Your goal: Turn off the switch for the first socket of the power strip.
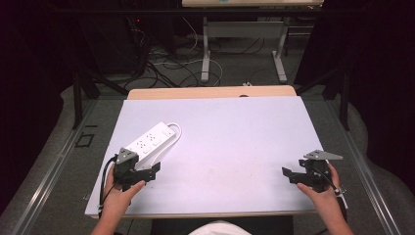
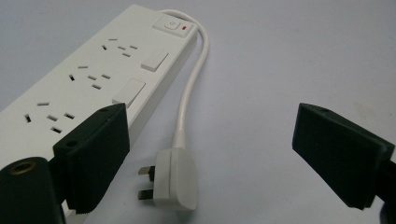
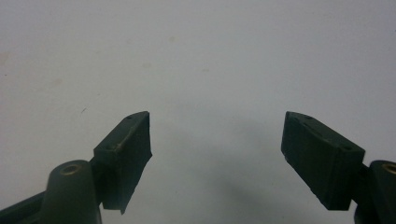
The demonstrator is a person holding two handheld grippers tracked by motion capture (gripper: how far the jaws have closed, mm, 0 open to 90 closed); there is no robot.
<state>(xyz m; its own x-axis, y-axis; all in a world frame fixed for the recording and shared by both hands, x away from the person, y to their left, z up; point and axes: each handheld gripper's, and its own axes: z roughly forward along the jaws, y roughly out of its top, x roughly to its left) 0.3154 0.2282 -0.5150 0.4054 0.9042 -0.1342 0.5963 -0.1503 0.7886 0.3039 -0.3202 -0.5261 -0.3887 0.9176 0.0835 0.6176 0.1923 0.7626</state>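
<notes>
Your left hand-held gripper (image 1: 155, 170) sits at the near left of the table (image 1: 230, 142), jaws spread wide and holding nothing, and it points straight at the white power strip (image 1: 151, 139). That strip lies flat on the left half of the table, sockets up, running diagonally away from you, so its near end is already just beside your left jaws. In the left gripper view one jaw overlaps the strip's (image 2: 88, 79) near end, though I can't tell whether it touches. The short cord (image 2: 189, 93) leaves the far end by the rocker switch (image 2: 172, 24), loops back toward you and ends in the plug (image 2: 173, 177), which lies on its side on the bare table, pins pointing toward the strip, right in the gap between your open jaws. My reading is that you hold the left hand-held gripper wide and low because the plug is the piece you mean to take; the opening looks ample for its body.

Your right hand-held gripper (image 1: 286, 172) rests at the near right, well apart from the strip, jaws (image 3: 217, 154) also wide open and empty over bare table. It seems to be parked there as a spare, ready to steady the strip once the plug needs pushing into a socket
</notes>
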